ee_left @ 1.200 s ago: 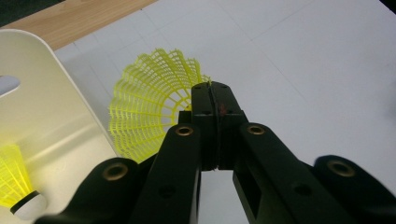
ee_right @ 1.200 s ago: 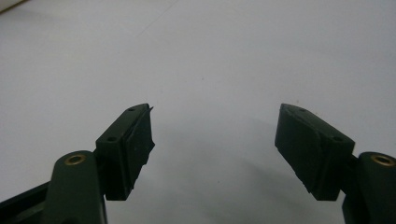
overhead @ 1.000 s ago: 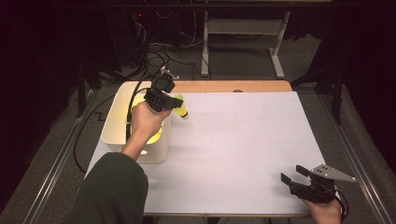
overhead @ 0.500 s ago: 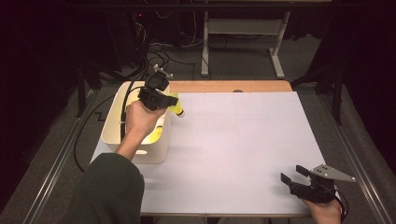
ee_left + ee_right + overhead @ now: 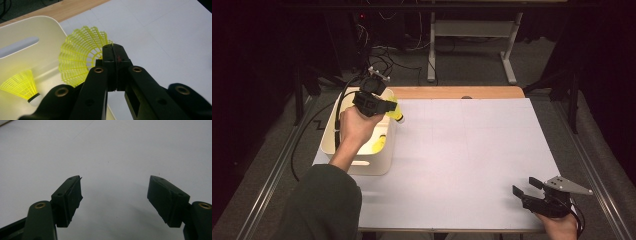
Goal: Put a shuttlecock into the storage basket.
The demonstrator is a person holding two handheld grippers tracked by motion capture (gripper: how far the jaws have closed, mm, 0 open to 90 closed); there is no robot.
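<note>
My left gripper [image 5: 387,106] hovers over the far right corner of a cream bin [image 5: 362,165] and is shut on a yellow plastic shuttlecock [image 5: 396,114]. In the left gripper view the closed jaws of the left gripper [image 5: 115,50] pinch the rim of that shuttlecock's [image 5: 77,57] mesh skirt, which fans out to the left. A second yellow shuttlecock [image 5: 21,83] with a white cork lies inside the bin [image 5: 30,27]. My right gripper [image 5: 525,186] rests near the table's front right corner. Its jaws [image 5: 115,192] stand wide open over bare white surface.
A white sheet [image 5: 472,150] covers the table, with a strip of wood [image 5: 452,92] showing along the far edge. Cables [image 5: 382,60] and a metal desk frame [image 5: 472,35] stand on the dark floor beyond.
My left gripper has drifted slightly left and toward the far side with the shuttlecock still in it. The right gripper has stayed put.
</note>
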